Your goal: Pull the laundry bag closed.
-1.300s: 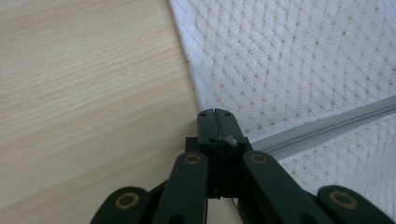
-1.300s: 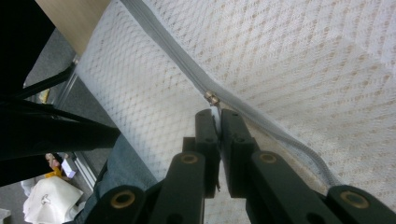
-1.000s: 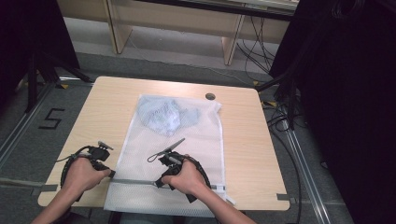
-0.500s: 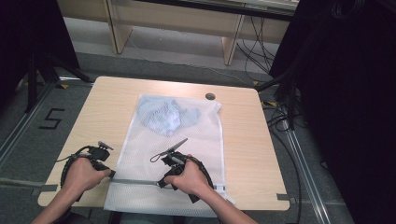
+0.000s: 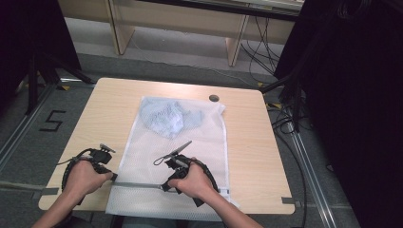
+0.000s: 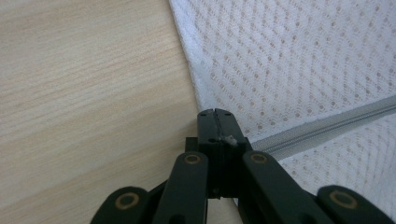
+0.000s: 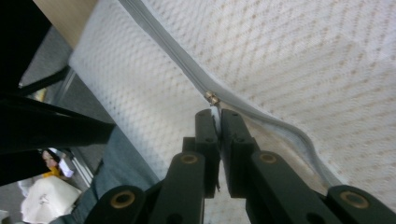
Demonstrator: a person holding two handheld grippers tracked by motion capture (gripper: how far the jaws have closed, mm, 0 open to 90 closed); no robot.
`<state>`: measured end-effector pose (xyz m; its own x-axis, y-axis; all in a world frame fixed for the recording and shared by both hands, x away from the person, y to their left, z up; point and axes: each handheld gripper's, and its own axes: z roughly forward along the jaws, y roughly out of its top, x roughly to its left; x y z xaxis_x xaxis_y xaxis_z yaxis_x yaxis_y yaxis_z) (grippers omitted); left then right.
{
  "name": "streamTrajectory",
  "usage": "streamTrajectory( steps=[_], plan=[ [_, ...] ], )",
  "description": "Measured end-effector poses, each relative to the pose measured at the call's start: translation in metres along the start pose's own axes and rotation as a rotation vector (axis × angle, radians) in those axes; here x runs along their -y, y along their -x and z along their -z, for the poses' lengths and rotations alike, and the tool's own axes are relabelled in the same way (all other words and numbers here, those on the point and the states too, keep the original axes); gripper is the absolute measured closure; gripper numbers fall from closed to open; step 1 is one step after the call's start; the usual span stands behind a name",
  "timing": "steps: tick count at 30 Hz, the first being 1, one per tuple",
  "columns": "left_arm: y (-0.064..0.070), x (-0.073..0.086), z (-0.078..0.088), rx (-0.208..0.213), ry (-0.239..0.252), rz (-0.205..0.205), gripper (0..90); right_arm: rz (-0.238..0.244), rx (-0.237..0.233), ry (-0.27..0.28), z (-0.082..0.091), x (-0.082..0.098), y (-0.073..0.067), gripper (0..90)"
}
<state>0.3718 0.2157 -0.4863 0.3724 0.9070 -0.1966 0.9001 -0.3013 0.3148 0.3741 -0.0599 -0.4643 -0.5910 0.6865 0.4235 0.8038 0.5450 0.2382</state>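
In the right gripper view we see the right gripper with its jaws closed on the thin white pull tab of the zip slider. The slider sits on the grey zip; beyond the jaws the zip runs closed, while beside them its two edges part and show the table through the gap.

In the left gripper view we find the left gripper with its jaws pressed together on the end of the zip, at the side edge of the mesh bag. A scrap of white fabric shows between the jaw tips. Bare wooden table lies on the other side of the jaws.

From the high view we place both grippers at the near end of the bag, the left gripper at its left edge and the right gripper near the middle of the zip. A hand holds the left one, another hand the right.

The bag lies flat along the table, its near end hanging over the edge. A pale blue garment rests inside at the far end.
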Motion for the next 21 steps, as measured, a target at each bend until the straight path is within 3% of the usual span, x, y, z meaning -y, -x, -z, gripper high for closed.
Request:
streamTrajectory(
  steps=[4, 7, 21],
  plan=[
    [-0.0003, -0.0001, -0.0001, 0.001, 0.000, -0.001, 89.8, 0.039, 0.000, 0.019, 0.0012, 0.0002, 0.0037, 87.0],
    [0.0000, -0.0001, 0.0000, 0.000, 0.000, -0.001, 89.8, 0.011, 0.007, 0.009, 0.0020, 0.0006, 0.0017, 86.9],
    [0.0002, -0.0003, -0.0001, -0.001, 0.000, -0.001, 89.8, 0.010, 0.009, 0.016, 0.0079, 0.0041, 0.0073, 87.0]
  ],
)
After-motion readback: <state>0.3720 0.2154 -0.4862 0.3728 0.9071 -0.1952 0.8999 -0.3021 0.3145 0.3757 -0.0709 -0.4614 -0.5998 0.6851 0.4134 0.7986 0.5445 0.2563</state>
